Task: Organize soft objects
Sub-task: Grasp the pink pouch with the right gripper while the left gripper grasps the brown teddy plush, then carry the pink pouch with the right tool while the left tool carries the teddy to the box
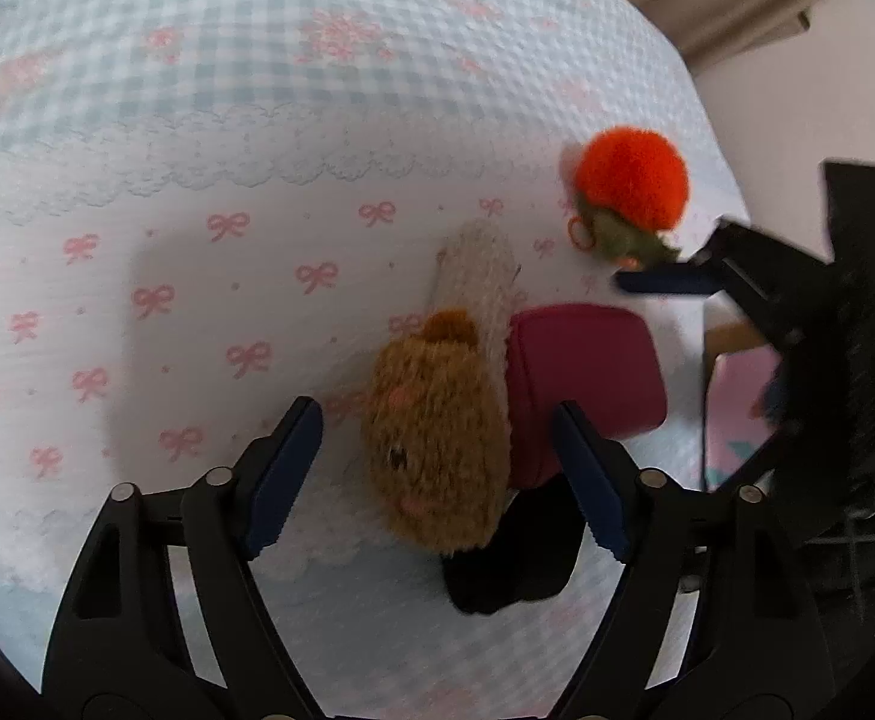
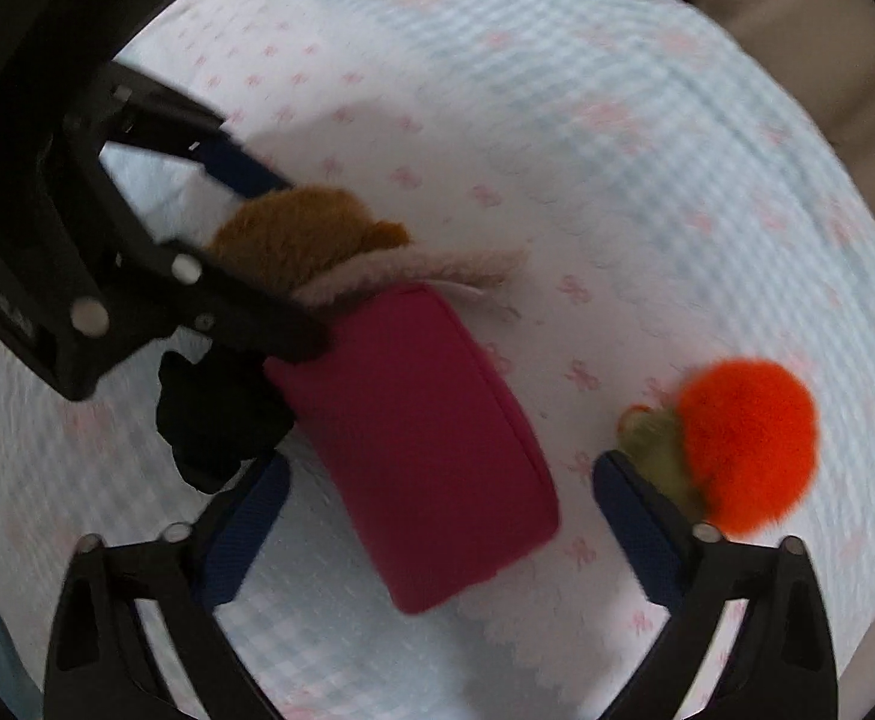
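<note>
Two grippers hang over a bed cover (image 1: 257, 120) with pink bows and blue checks, and a little pile of soft things lies on it. The left gripper (image 1: 437, 474) has its jaws apart, one on each side of a brown furry toy (image 1: 437, 450) with a tiny face. The pads do not press on the toy yet, so nothing is held. A cream knitted piece (image 1: 473, 282) pokes out behind the toy, and a dark red pouch (image 2: 425, 438) lies right against it. A black soft thing (image 2: 215, 420) sits just beside the pouch, partly under the left gripper. The right gripper (image 2: 437, 516) points down with its jaws wide apart, and the near end of the pouch lies between them. It grips nothing either. An orange fluffy ball (image 2: 749, 444) with a green leafy bit sits just past its right finger, a little away from the pile. The step in hand looks like picking up one toy with each gripper. To do it well, the left one should come down so both pads meet the round middle of the brown toy, not the cream piece or the pouch. The right one should sit square across the pouch and keep clear of the orange ball. Soft things squash, so a slow, gentle squeeze is best. The two grippers are near each other, so each should lift straight up and not bump the other.
</note>
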